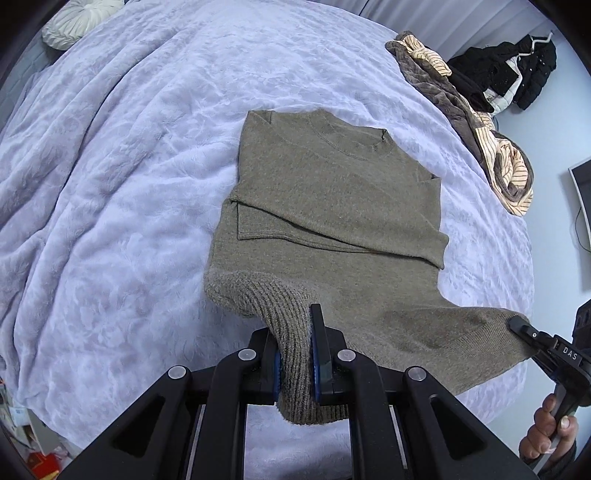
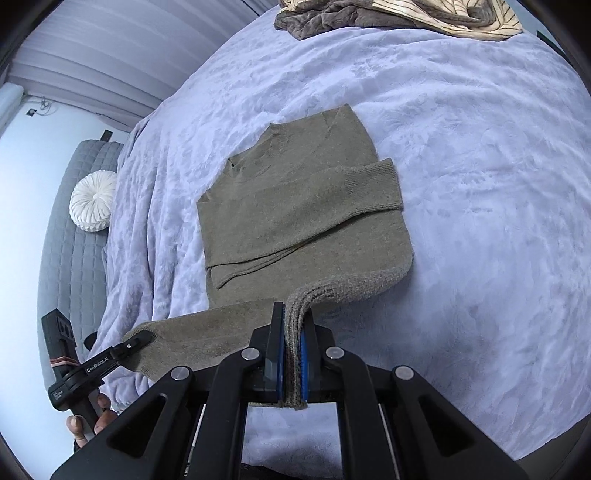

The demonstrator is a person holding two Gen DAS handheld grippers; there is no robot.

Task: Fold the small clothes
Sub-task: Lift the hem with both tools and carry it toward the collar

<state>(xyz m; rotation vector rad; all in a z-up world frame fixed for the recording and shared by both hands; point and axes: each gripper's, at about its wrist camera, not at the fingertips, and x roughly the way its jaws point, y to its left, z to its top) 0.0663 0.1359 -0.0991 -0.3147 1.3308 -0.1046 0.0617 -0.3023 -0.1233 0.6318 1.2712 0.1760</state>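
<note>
One olive-green sweater [image 1: 340, 192] spread on a lavender blanket [image 1: 110, 184], sleeves folded across the chest, collar at the far end. Left gripper [image 1: 295, 354] clenched on the ribbed hem's left corner, knit bunched between blue pads [image 1: 317, 369]. Right gripper [image 2: 291, 354] likewise clamped on the hem's other corner, fabric lifted off the blanket toward both tools. Two grippers, one sweater, one round white pillow [image 1: 79, 22] far left. One heap of brown and striped clothes [image 1: 480, 122] at the far right edge; no containers in view; black coat [image 1: 517, 70] hanging beyond
</note>
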